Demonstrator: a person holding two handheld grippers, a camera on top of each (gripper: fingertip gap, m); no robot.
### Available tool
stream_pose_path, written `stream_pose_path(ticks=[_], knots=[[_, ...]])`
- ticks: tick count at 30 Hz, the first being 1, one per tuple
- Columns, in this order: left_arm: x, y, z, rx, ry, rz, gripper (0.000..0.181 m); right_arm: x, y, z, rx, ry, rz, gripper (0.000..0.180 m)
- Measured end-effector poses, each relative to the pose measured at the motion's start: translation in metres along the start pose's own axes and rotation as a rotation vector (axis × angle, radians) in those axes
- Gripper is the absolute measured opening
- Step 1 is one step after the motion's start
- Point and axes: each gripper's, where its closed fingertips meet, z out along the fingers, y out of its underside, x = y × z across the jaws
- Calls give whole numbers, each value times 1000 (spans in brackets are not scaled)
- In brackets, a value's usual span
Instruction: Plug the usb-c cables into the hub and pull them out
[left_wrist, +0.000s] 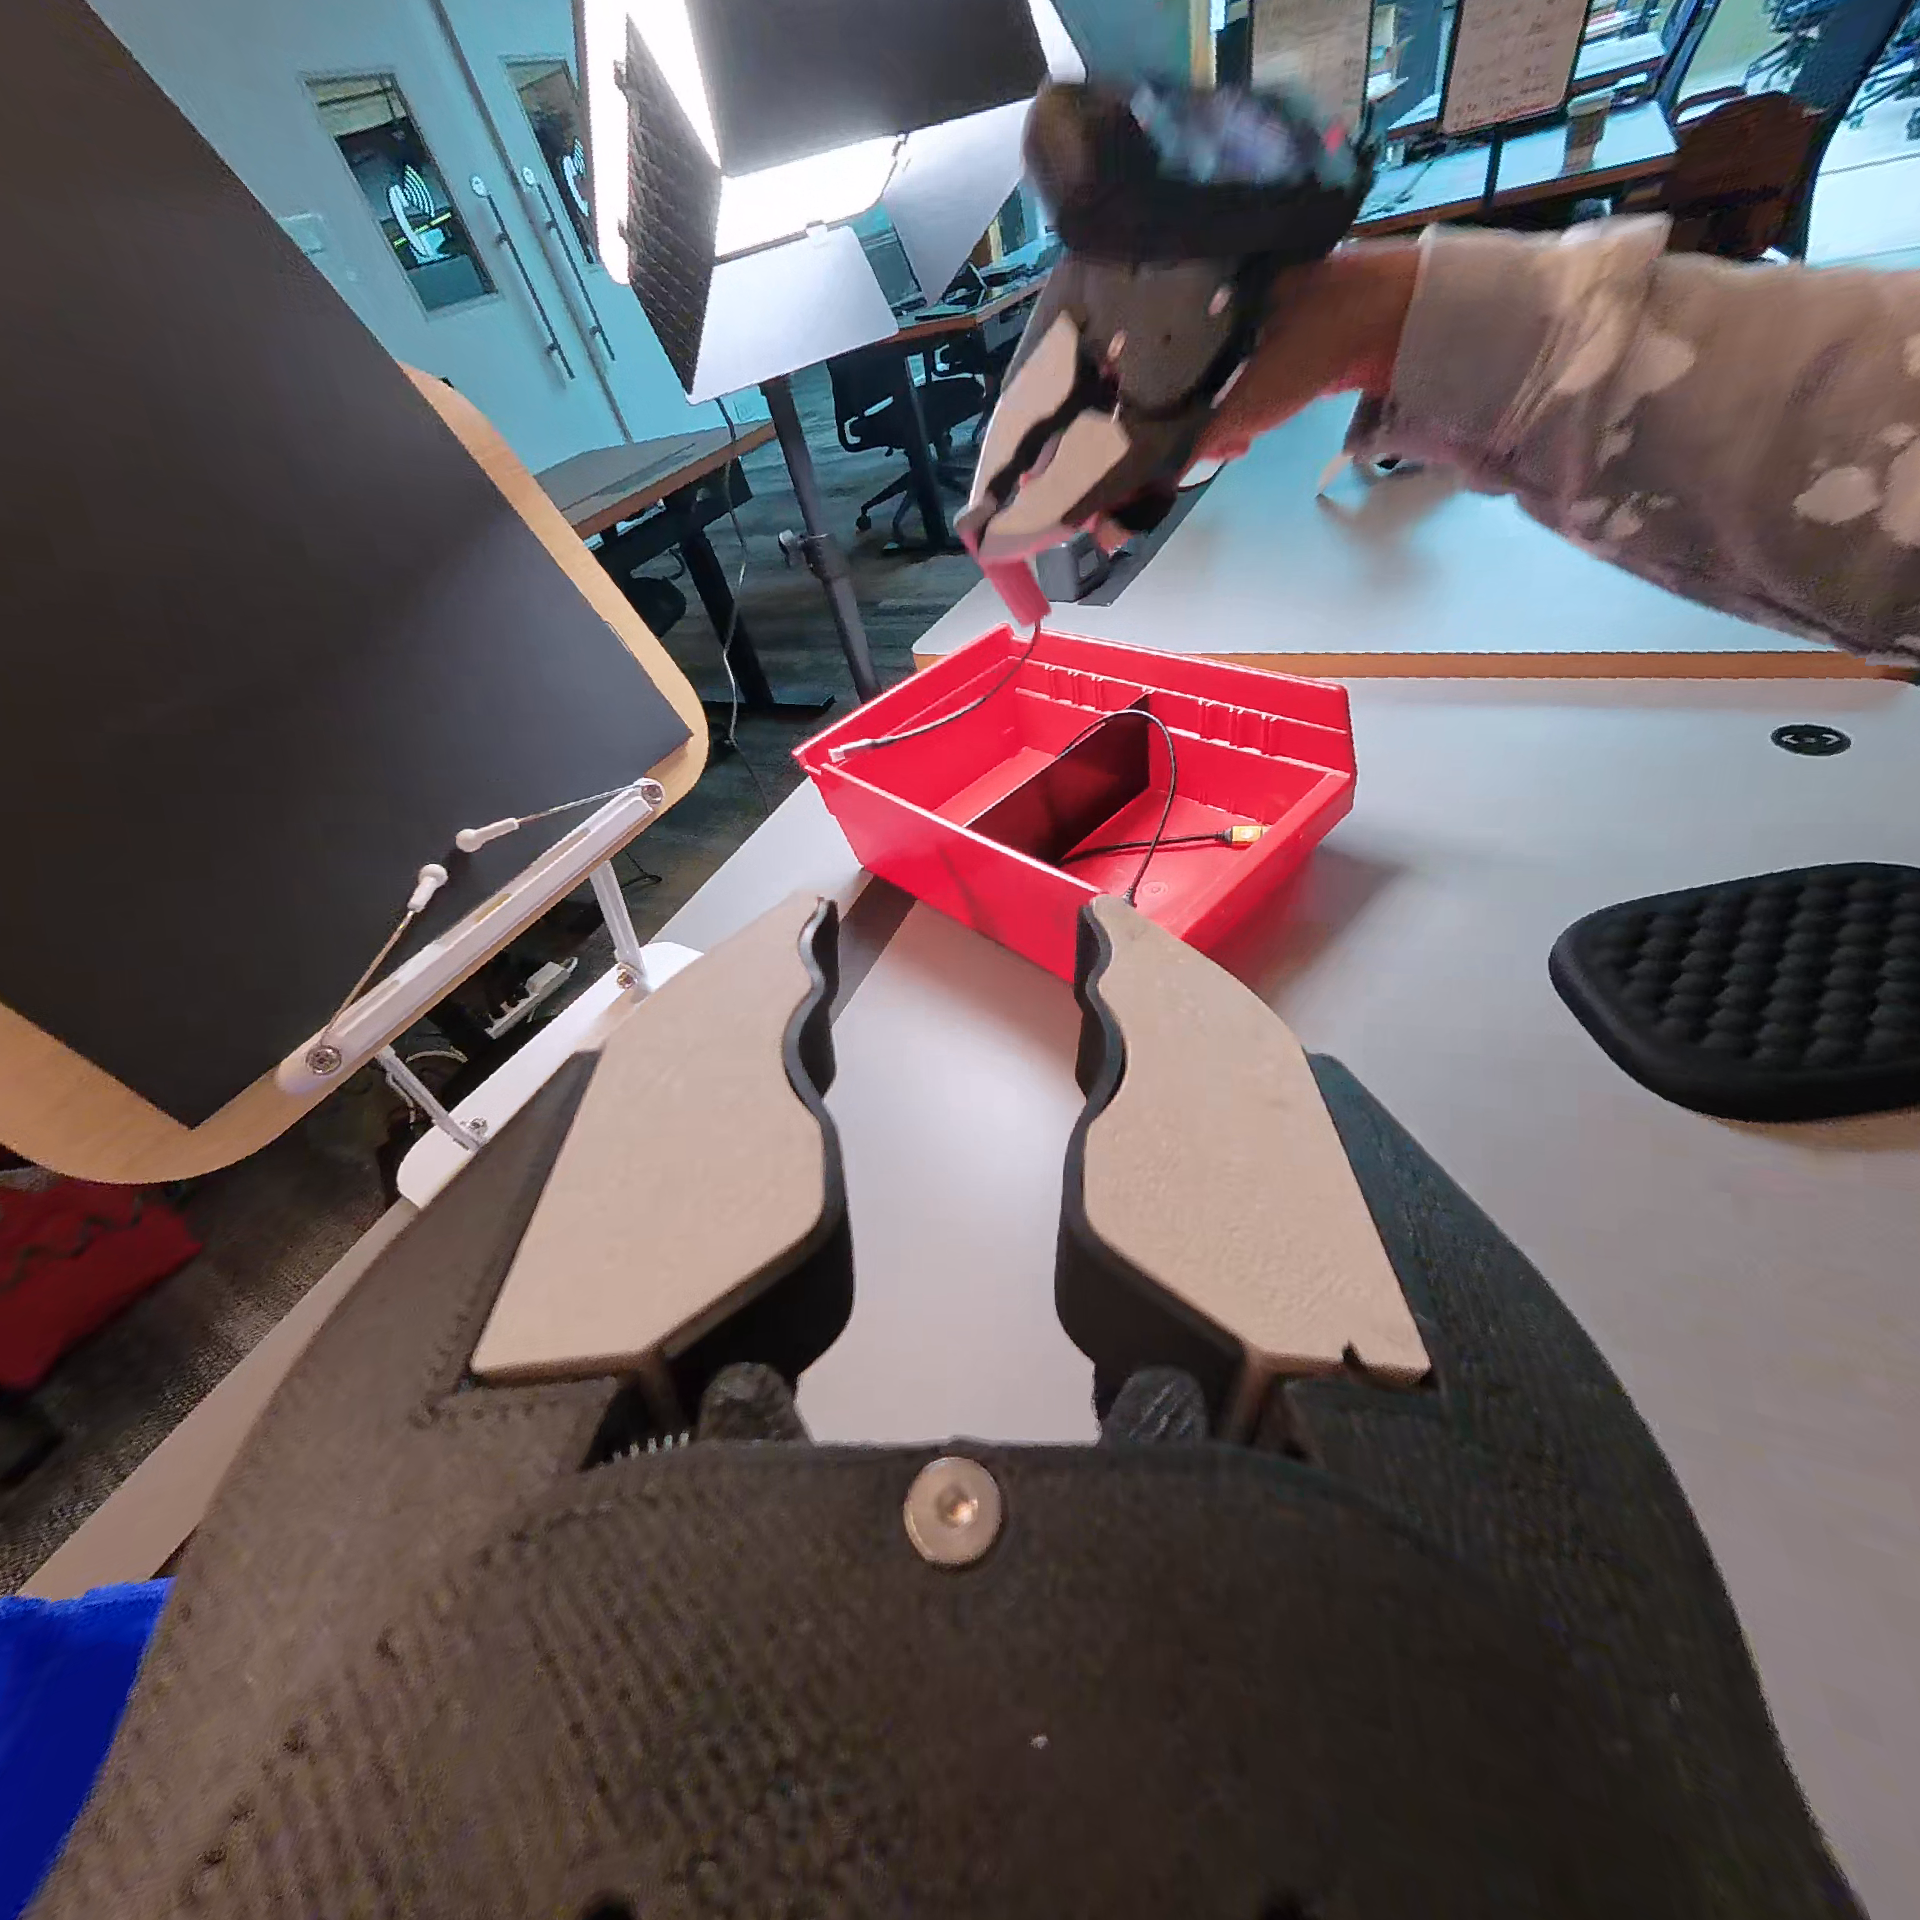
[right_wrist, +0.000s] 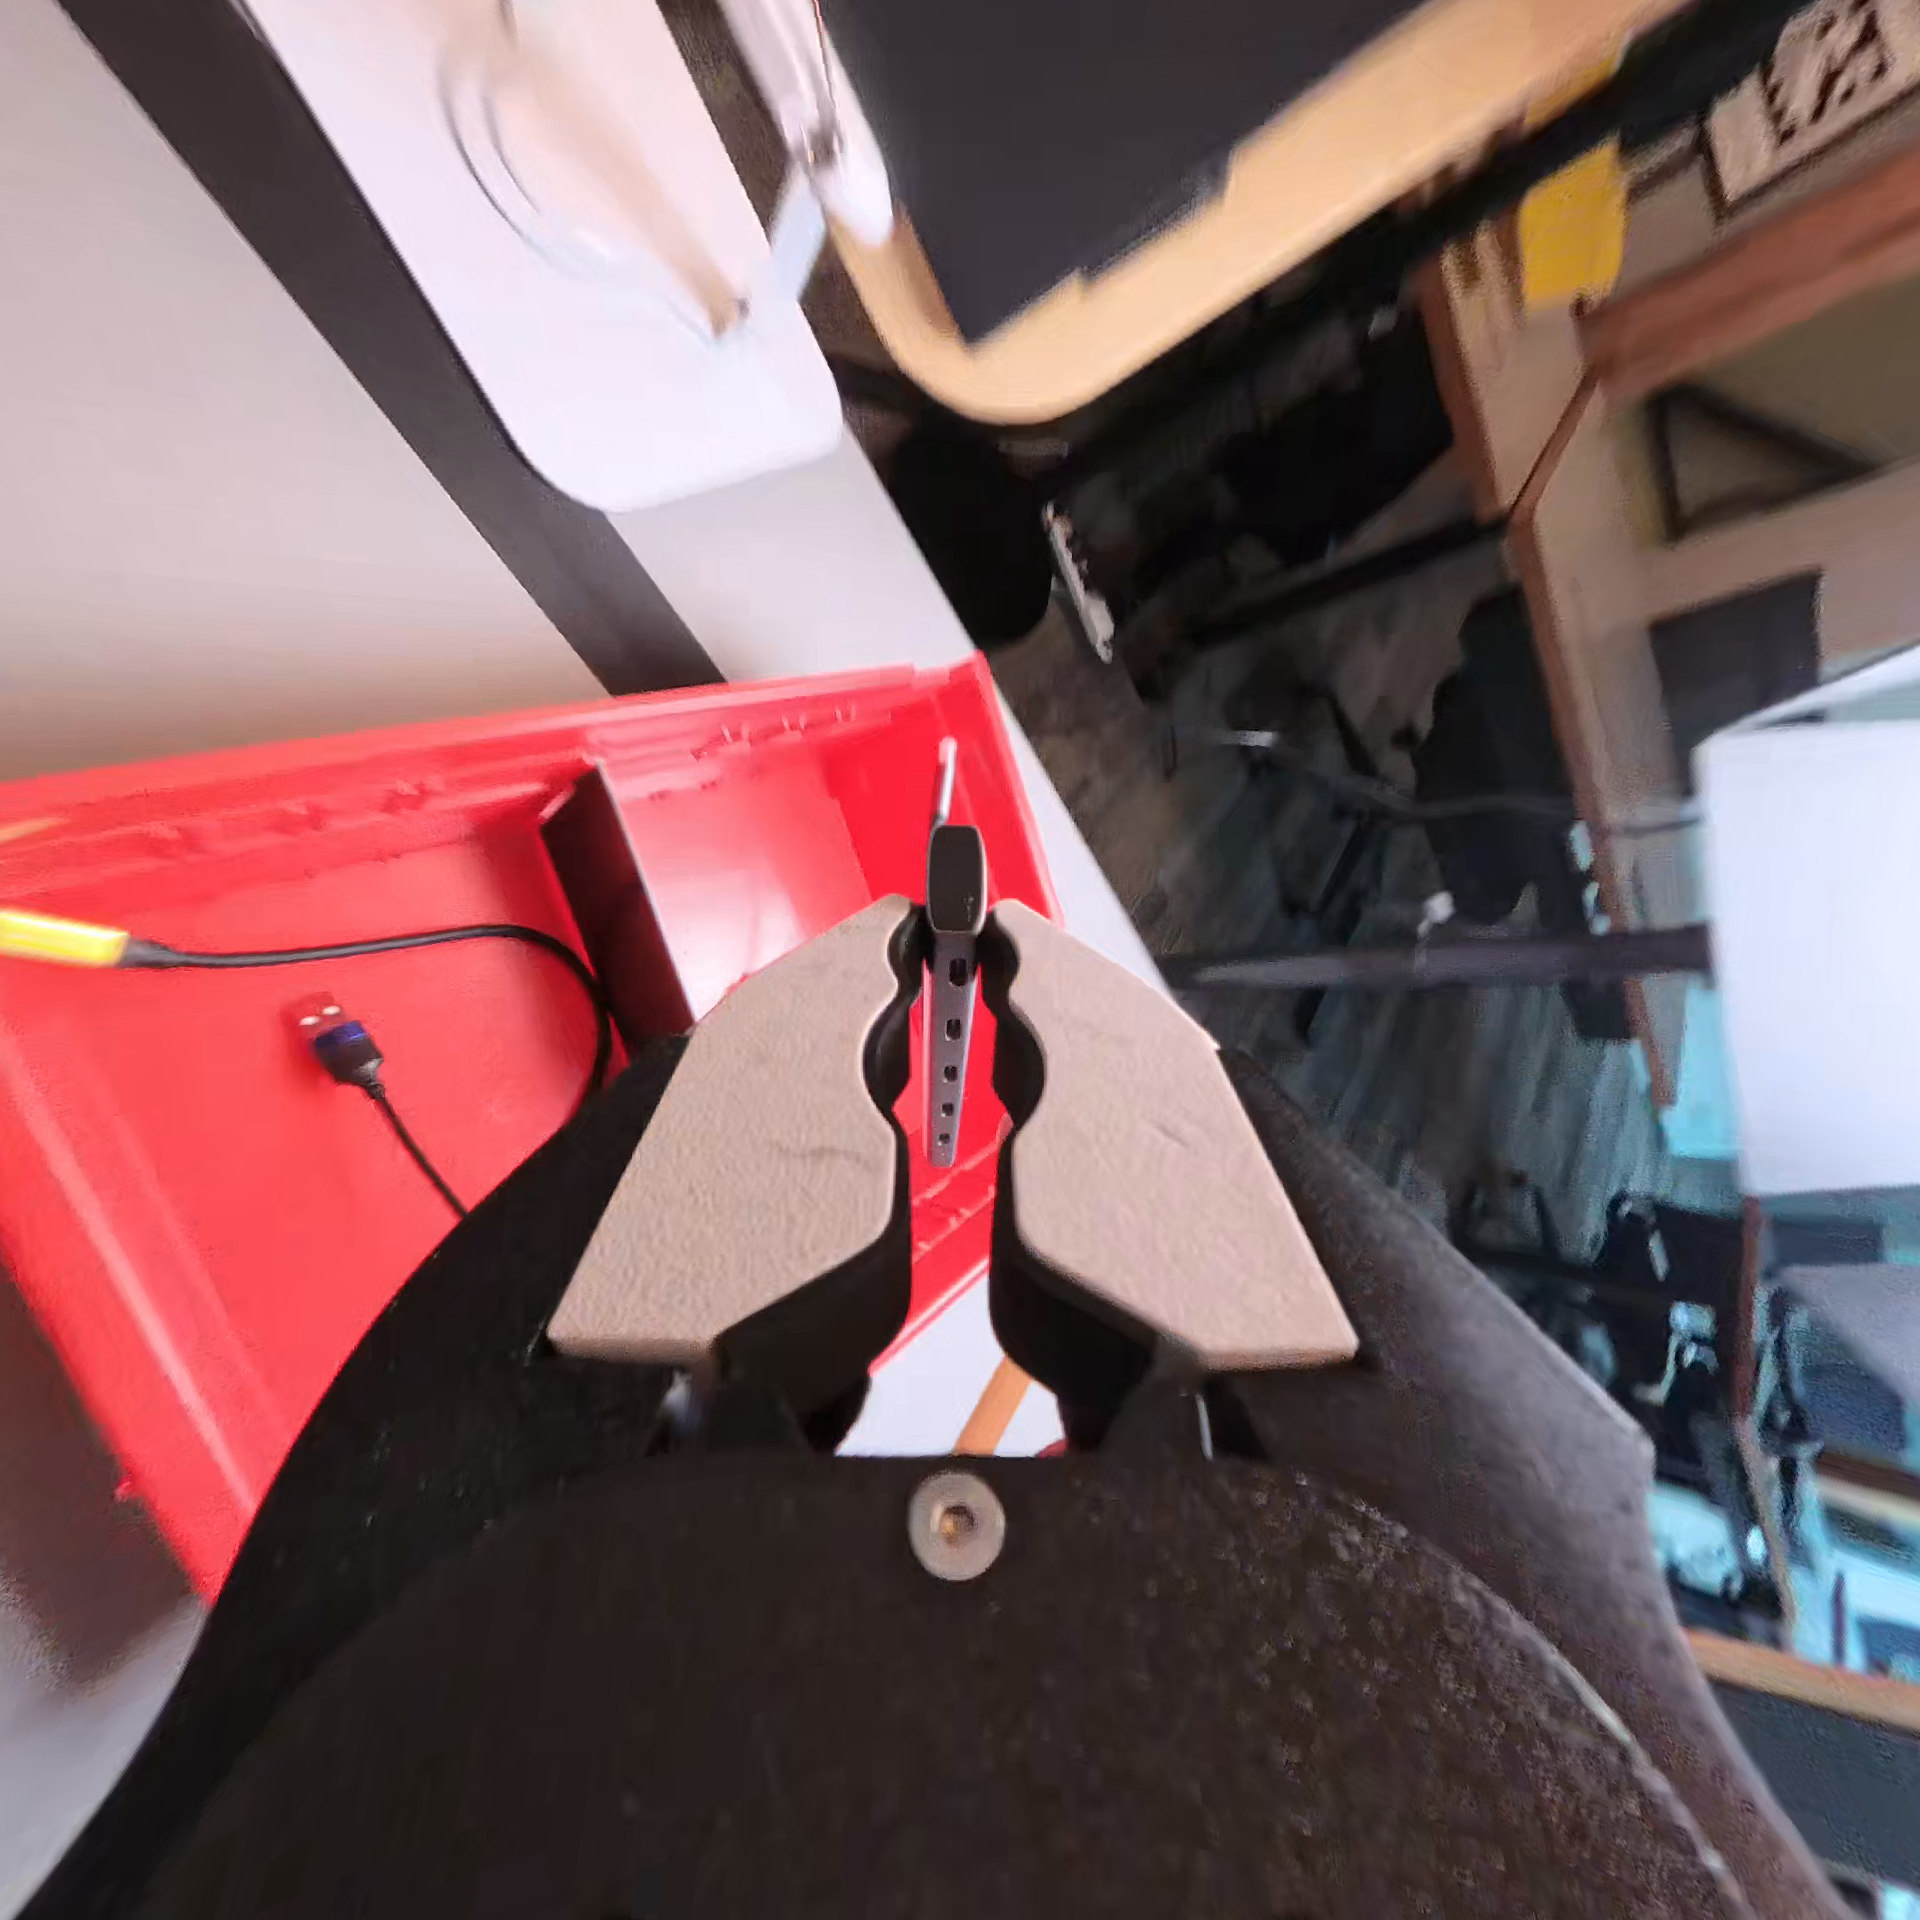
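A red bin (left_wrist: 935, 852) with a black divider (left_wrist: 1081, 779) stands on the grey table. In it lies a black cable with a yellow plug (left_wrist: 1247, 834), which also shows in the right wrist view (right_wrist: 62, 935), and a second plug with red and blue on it (right_wrist: 338, 1029). My right gripper (right_wrist: 951, 914) is shut on a slim grey hub (right_wrist: 951, 1039) with several ports, held above the bin's corner. The hub's thin lead hangs down to the bin rim (left_wrist: 904, 732). My left gripper (left_wrist: 956, 914) is open and empty, just in front of the bin. The right gripper (left_wrist: 1003, 551) is seen above the bin.
A black mesh pad (left_wrist: 1756, 987) lies on the table to the right. A tilted dark board with a wooden rim (left_wrist: 260, 623) on a white stand (left_wrist: 540, 1060) sits at the left table edge. A person's patterned sleeve (left_wrist: 1662, 416) reaches in from the right. The tips of one gripper are about 35 centimeters away from the tips of the other.
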Motion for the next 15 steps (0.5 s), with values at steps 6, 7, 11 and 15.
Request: stream_pose_path(ticks=[6, 7, 11, 15], knots=[[-6, 9, 3, -48, -26, 1, 44, -23, 61, 80, -141, -26, 118, 13], [-8, 11, 3, -57, -33, -3, 44, -26, 64, 83, -143, -52, 142, 22], [-24, 21, -3, -91, -85, -29, 43, -34, 24, 59, 65, -220, 345, 44], [-46, 35, -15, -131, -163, -79, 43, -27, -46, -16, 464, -308, 493, 43]])
